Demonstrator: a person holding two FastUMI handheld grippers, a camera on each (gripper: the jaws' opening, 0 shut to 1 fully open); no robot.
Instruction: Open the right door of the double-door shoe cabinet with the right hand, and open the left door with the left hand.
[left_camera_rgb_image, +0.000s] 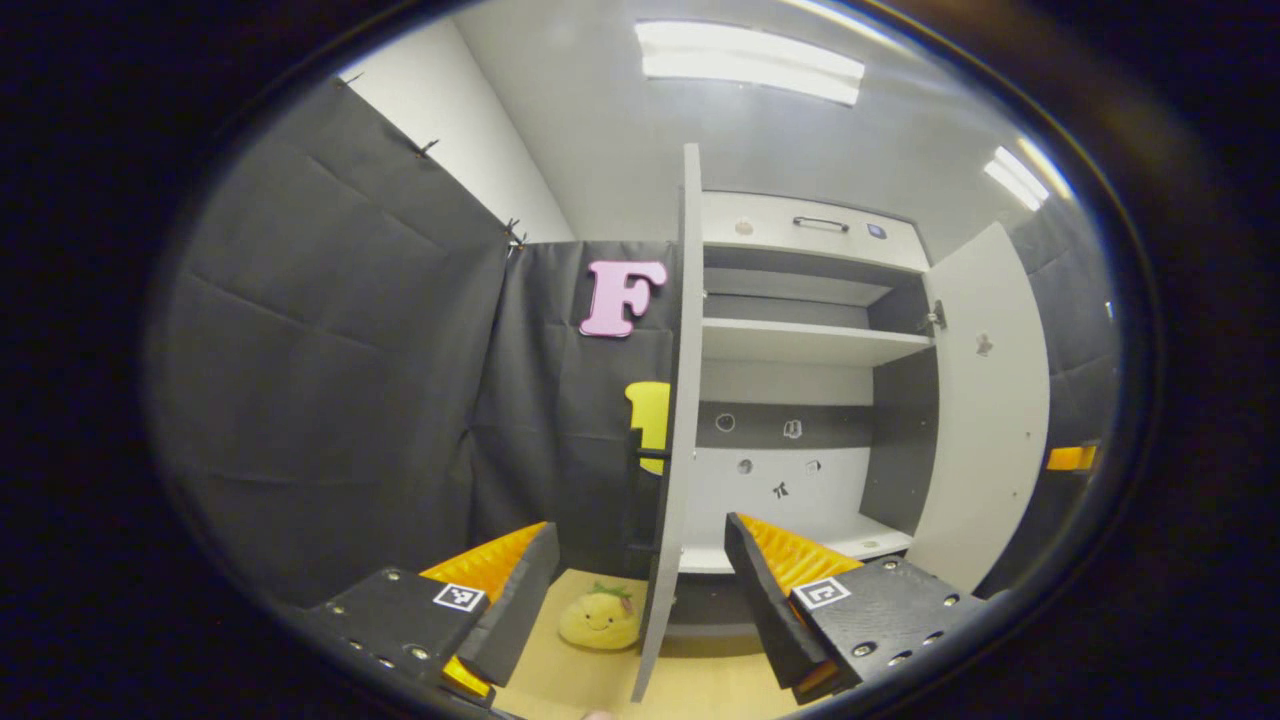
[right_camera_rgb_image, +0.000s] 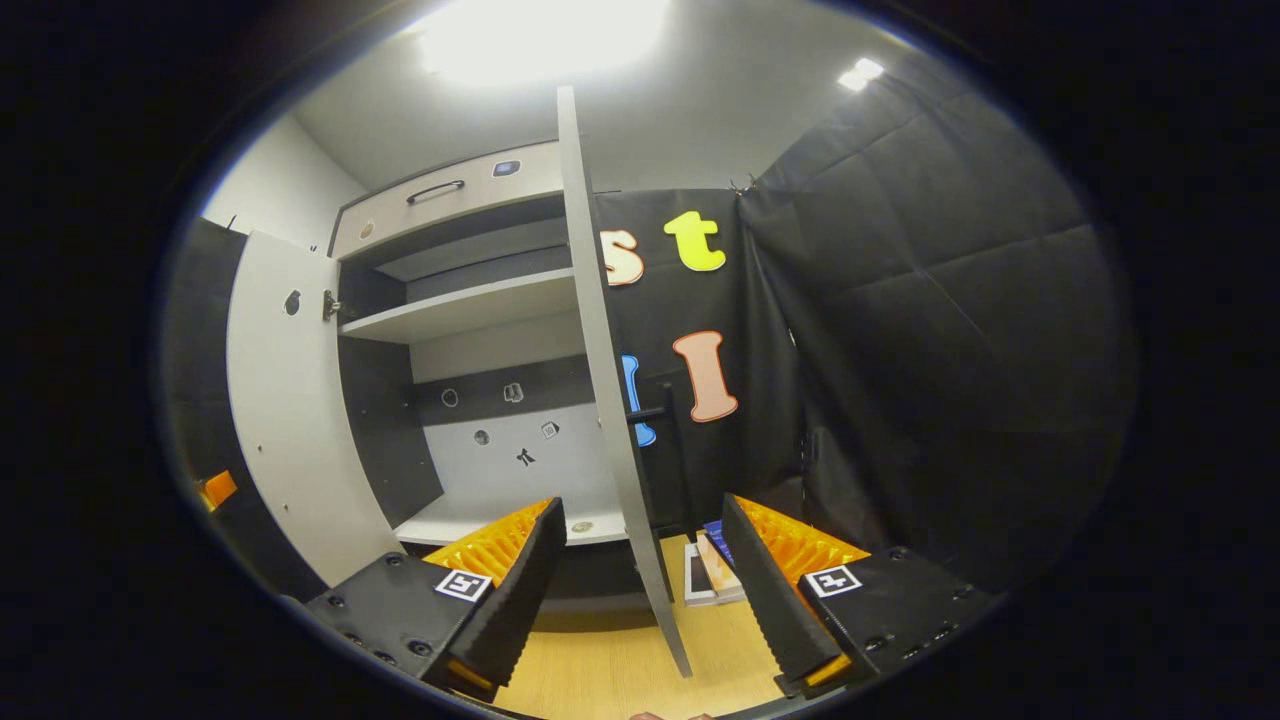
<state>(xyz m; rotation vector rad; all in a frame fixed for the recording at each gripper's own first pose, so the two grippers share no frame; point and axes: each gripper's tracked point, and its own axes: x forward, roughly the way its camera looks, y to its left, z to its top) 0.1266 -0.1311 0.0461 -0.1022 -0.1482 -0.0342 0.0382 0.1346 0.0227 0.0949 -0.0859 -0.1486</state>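
The shoe cabinet (left_camera_rgb_image: 810, 342) stands with both doors swung out. In the left gripper view its left door (left_camera_rgb_image: 682, 350) is seen edge-on, with a black handle (left_camera_rgb_image: 650, 455) on its outer face. My left gripper (left_camera_rgb_image: 640, 528) is open, one finger on each side of that door's edge without pressing it. In the right gripper view the right door (right_camera_rgb_image: 600, 350) is likewise edge-on, its handle (right_camera_rgb_image: 650, 412) on the far side. My right gripper (right_camera_rgb_image: 642, 505) is open and straddles its lower edge. Each view shows the opposite door, the right one (left_camera_rgb_image: 990, 400) and the left one (right_camera_rgb_image: 290, 420), wide open.
A drawer front (left_camera_rgb_image: 820, 225) with a handle tops the cabinet. A yellow plush toy (left_camera_rgb_image: 600, 618) lies on the wooden floor left of the left door. Flat books or boxes (right_camera_rgb_image: 710, 575) lie on the floor right of the right door. Black cloth walls close both sides.
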